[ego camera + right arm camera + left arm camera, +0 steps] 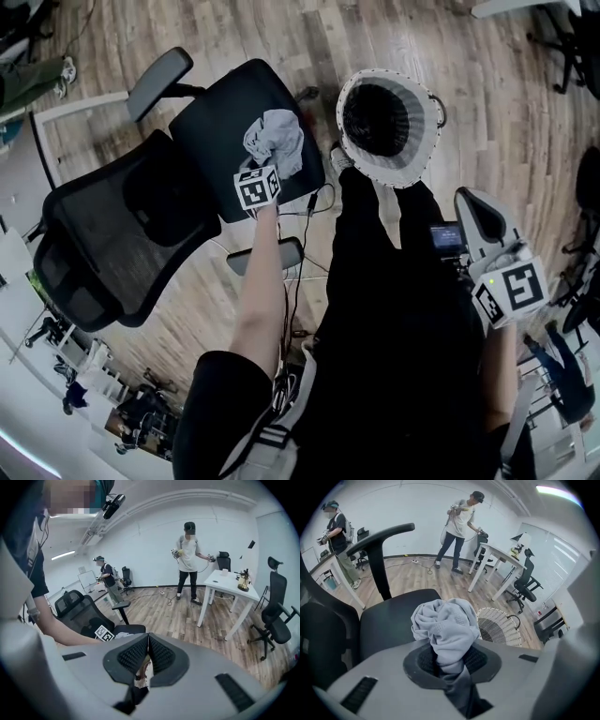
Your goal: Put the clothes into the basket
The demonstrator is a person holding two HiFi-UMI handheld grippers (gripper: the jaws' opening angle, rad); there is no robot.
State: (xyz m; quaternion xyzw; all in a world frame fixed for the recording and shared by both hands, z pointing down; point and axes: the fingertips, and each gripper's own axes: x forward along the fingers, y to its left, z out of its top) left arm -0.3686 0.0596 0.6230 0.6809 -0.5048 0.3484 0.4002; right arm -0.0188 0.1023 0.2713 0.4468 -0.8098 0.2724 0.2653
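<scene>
A crumpled light-grey garment [275, 141] hangs bunched just above the seat of a black office chair [216, 112]. My left gripper [269, 161] is shut on it, and in the left gripper view the cloth [446, 627] bulges up from between the pads, with more of it trailing back between the jaws. The round white wicker basket [389, 117] stands on the wood floor right of the chair, and the left gripper view shows the basket [499, 626] just beyond the cloth. My right gripper [480, 211] is held off to the right at my side. Its pads [161, 656] meet with nothing between them.
The chair's armrest [157, 80] and mesh back [103, 244] lie left of the seat. A black cable [314, 202] trails by my legs. Two other people [459, 524] [340, 536], a white table [499, 557] and more office chairs [525, 581] stand further off.
</scene>
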